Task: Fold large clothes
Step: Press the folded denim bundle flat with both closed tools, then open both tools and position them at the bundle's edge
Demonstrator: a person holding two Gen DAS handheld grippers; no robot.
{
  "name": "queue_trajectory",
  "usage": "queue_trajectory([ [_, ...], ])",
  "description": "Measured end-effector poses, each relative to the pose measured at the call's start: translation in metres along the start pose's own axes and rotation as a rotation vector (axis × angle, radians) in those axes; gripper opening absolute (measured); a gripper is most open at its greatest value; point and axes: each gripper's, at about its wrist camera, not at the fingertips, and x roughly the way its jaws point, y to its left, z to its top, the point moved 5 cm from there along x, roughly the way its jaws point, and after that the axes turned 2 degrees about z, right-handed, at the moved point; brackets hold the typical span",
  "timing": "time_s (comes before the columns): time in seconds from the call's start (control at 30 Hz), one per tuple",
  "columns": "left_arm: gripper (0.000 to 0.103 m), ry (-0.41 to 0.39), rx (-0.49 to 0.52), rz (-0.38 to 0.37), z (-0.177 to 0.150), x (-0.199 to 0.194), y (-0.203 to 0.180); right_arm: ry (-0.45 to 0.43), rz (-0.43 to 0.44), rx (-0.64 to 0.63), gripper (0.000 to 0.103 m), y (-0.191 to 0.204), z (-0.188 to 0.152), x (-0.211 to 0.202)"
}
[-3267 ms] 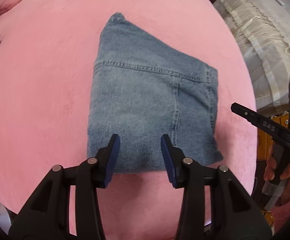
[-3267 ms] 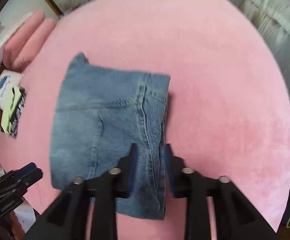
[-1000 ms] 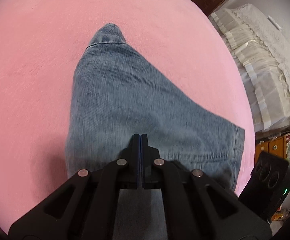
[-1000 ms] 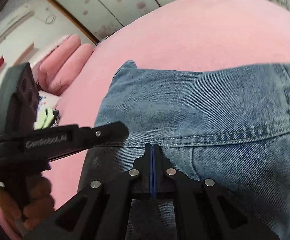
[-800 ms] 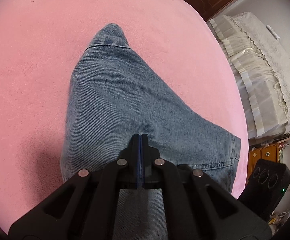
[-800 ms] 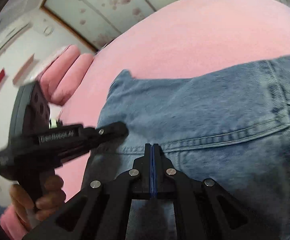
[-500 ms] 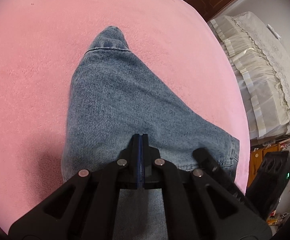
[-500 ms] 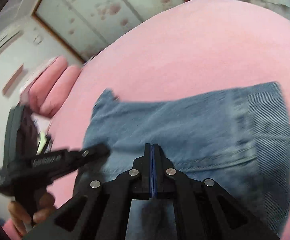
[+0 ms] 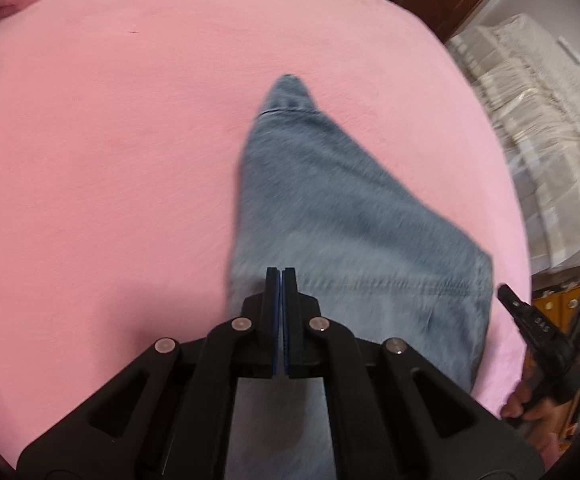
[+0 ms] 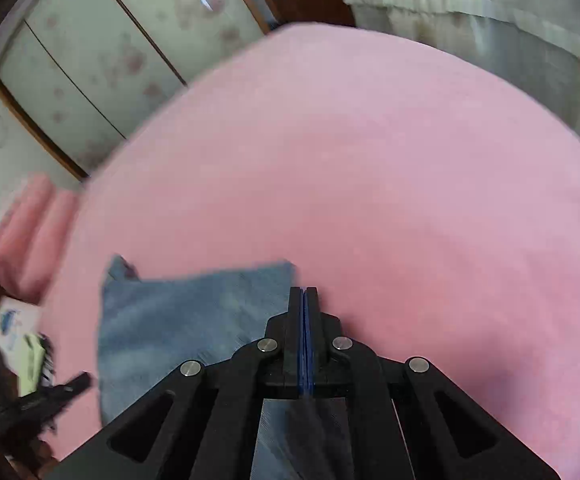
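Folded blue jeans (image 9: 345, 236) lie on a pink bed cover (image 9: 110, 160). My left gripper (image 9: 280, 280) is shut on the near edge of the jeans; denim shows between its arms. The right gripper shows at the right edge of the left wrist view (image 9: 529, 320), off the jeans, held by a hand. In the right wrist view my right gripper (image 10: 305, 300) has its fingers pressed together above the cover, beside the jeans (image 10: 186, 320). Denim-like blue shows behind its fingers, but a hold is unclear.
Rolled pink pillows (image 10: 30, 220) and a small pile of items (image 10: 22, 344) lie at the bed's left side. A cream lace-covered bed (image 9: 541, 128) stands to the right. Sliding wardrobe doors (image 10: 110, 60) are beyond the bed.
The right gripper has swung away to the right off the jeans, so its view now shows mostly bare pink cover. The left gripper stays shut on the jeans' near edge.
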Motion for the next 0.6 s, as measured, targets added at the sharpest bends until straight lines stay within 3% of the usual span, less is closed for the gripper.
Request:
queue_trajectory([
  [0.1, 0.000, 0.065, -0.010, 0.081, -0.022, -0.014, 0.010, 0.081, -0.035, -0.023, 0.001, -0.003, -0.017, -0.018],
  [0.27, 0.000, 0.099, -0.009, 0.128, -0.060, -0.044, 0.013, 0.191, -0.054, 0.011, 0.005, -0.014, -0.056, -0.058],
  [0.33, 0.000, 0.116, -0.005, 0.163, -0.076, -0.057, 0.014, 0.251, -0.053, 0.016, 0.014, -0.012, -0.073, -0.067],
  [0.4, 0.000, 0.132, -0.004, 0.161, -0.092, -0.067, 0.013, 0.296, -0.034, -0.002, 0.029, -0.004, -0.087, -0.074],
  [0.53, 0.000, 0.168, 0.006, 0.157, -0.121, -0.086, 0.004, 0.360, -0.012, -0.077, 0.048, 0.018, -0.110, -0.087],
  [0.6, 0.000, 0.216, 0.026, 0.169, -0.129, -0.090, -0.003, 0.390, -0.021, -0.127, 0.066, 0.027, -0.118, -0.096],
])
